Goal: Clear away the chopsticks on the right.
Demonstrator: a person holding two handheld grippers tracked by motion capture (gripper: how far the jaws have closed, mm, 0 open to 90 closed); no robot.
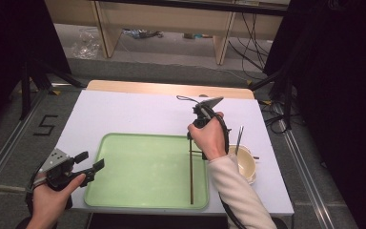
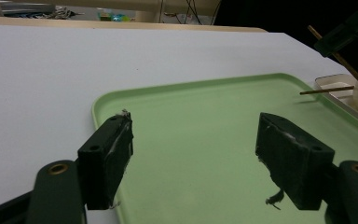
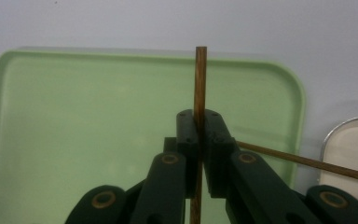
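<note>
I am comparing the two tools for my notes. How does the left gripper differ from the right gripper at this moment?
The left gripper is open with nothing between its jaws; the right gripper is shut on a chopstick. In the high view the left gripper sits at the green tray's near left edge, while the right gripper stands over the tray's right side. Both have black jaws and are held by hand.

Chopstick (image 3: 200, 79) is dark brown wood, matt, fine grain. Tray (image 2: 205, 116) looks like smooth pale-green plastic with a soft sheen; table top (image 1: 138, 114) matt white. Right gripper (image 3: 199, 122) pads matt black, left gripper's (image 2: 200, 151) frayed at edges.
</note>
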